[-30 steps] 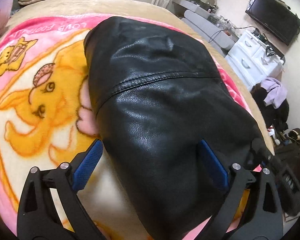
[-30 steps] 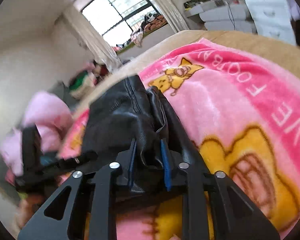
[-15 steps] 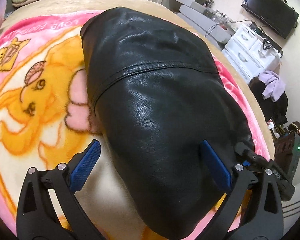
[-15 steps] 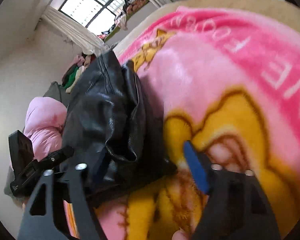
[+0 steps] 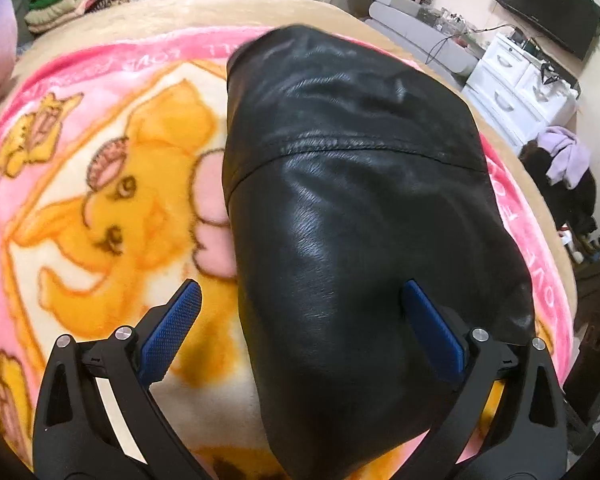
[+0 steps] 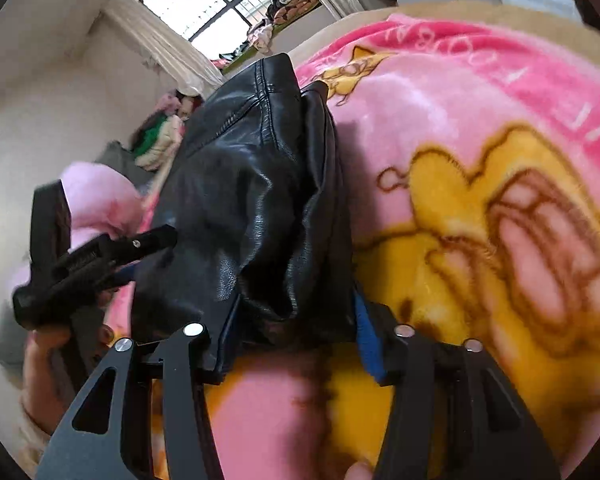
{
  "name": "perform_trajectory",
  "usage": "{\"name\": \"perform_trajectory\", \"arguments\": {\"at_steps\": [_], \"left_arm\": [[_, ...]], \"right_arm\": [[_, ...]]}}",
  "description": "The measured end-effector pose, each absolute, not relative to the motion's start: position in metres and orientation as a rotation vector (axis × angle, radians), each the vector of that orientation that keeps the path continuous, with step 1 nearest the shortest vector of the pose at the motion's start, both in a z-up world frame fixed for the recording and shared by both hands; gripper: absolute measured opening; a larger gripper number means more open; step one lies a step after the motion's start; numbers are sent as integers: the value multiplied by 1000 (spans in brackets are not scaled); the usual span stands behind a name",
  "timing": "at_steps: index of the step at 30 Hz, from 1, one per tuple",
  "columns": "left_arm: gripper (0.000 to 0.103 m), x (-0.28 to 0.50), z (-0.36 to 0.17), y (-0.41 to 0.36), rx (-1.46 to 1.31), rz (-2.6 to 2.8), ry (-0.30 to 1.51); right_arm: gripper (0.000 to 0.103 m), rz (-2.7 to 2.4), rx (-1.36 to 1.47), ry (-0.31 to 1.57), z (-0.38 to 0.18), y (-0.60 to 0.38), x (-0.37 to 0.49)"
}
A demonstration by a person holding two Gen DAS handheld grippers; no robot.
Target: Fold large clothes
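Black leather jacket (image 5: 360, 216) lies folded in a bundle on my pink cartoon blanket (image 5: 100, 184). My left gripper (image 5: 300, 320) hovers spread wide over its near end, much as it did a second ago. My right gripper (image 6: 296, 332), clamped on the jacket's edge a second ago, now stands released, jaws apart astride that edge (image 6: 284, 304).

black jacket under my open left hand-held gripper

my left hand-held gripper (image 5: 300, 320) hovers with its blue-padded fingers (image 5: 172, 332) spread wide apart, gripping nothing. the folded black leather jacket (image 5: 352, 208) lies on the pink cartoon blanket (image 5: 100, 184) covering the bed. a white dresser (image 5: 516, 84) stands at far right.
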State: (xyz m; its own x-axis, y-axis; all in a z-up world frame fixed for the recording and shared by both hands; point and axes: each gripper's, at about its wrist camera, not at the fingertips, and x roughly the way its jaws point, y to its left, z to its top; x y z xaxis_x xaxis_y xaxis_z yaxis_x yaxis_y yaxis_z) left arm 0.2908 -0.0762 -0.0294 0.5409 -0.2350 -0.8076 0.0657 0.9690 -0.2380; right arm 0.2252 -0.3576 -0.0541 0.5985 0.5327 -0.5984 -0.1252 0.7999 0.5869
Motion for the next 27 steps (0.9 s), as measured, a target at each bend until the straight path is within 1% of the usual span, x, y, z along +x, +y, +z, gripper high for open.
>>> {"name": "perform_trajectory", "arguments": {"at_steps": [1, 2, 4, 6, 7, 10, 11, 12, 15, 16, 17, 18, 19, 20, 23, 25, 27], "left_arm": [[95, 290, -30, -76, -195, -182, 979], [95, 289, -30, -77, -191, -180, 974], [95, 288, -31, -80, -173, -181, 966], [95, 286, -32, -83, -172, -186, 963], [95, 286, -32, -83, -170, -186, 961], [95, 285, -32, -85, -168, -187, 955], [95, 285, -31, -85, -168, -189, 954], [95, 287, -32, -84, -166, -190, 954], [95, 285, -31, -87, -152, -190, 952], [95, 284, -31, -88, -147, -191, 950], [95, 284, -30, -89, -142, -192, 949], [95, 283, -30, -90, -134, -191, 947], [95, 283, -29, -90, -128, -190, 941], [95, 283, -28, -91, -123, -190, 941], [95, 281, -21, -94, -88, -205, 923], [95, 278, -14, -104, -14, -191, 884], [95, 279, -13, -112, 13, -194, 883]], "right_arm": [[78, 380, 533, 878, -52, -363, 225], [79, 372, 558, 870, -46, -372, 222], [81, 357, 590, 776, -26, -387, 220], [83, 320, 547, 681, 6, -393, 228], [84, 322, 527, 663, 15, -392, 235], [83, 325, 436, 690, 33, -373, 290], [77, 327, 421, 708, 33, -366, 306], [74, 326, 411, 723, 32, -359, 322], [73, 313, 365, 801, 23, -335, 371], [68, 309, 356, 822, 20, -329, 381], [42, 322, 349, 841, 16, -324, 392], [28, 347, 341, 859, 12, -320, 399], [19, 347, 313, 867, 9, -317, 402], [17, 363, 309, 852, 11, -319, 403], [17, 379, 314, 794, 15, -331, 395], [17, 353, 320, 817, 5, -335, 398], [19, 336, 329, 856, -10, -340, 404]]}}
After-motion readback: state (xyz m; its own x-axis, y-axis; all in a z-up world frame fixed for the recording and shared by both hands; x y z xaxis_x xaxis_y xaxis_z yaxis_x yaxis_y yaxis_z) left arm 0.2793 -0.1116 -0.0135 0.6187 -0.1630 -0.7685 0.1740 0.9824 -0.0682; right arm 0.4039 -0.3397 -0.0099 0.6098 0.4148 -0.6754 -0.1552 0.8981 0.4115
